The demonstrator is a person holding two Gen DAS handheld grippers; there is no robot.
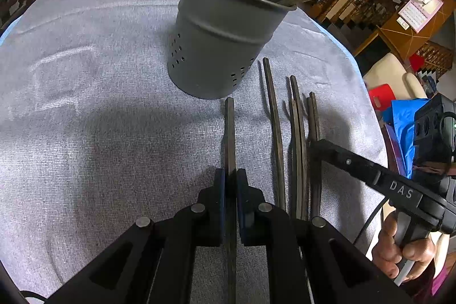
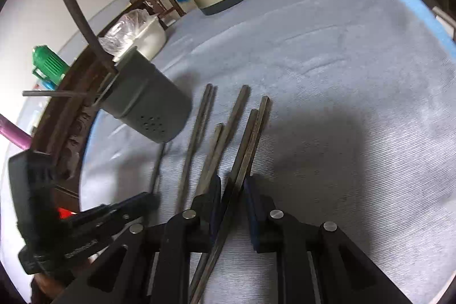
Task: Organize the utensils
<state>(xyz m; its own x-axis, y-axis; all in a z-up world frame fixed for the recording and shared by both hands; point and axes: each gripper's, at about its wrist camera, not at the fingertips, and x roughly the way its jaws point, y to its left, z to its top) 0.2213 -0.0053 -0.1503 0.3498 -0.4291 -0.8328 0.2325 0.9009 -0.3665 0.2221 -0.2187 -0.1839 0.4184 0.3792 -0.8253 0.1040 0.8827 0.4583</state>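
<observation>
My left gripper [image 1: 230, 184] is pinched tight on a single dark chopstick [image 1: 229, 133], gripped partway along so its far end points toward the grey holder [image 1: 225, 30] standing just beyond it on the blue cloth [image 1: 85, 104]. My right gripper [image 2: 232, 190] has its jaws narrowed around two chopsticks [image 2: 250, 138] that run between the pads; the left pad looks to touch them, but there seems to be a gap on the right side, so I can't tell whether it has a real hold. The other loose chopsticks [image 2: 196, 130] lie side by side on the cloth just to the left of those, near the holder. I judge these sticks light, stiff and thin, with smooth faces that could twist or slide between the pads, so a long overhang will let the tip swing. I would take hold close to the middle or a little toward the thick end, square across the flat sides, and one at a time. A pair taken together may scissor and slip. The holder looks light too, and already has pieces leaning in it, so a careless nudge at the rim could tip it.
</observation>
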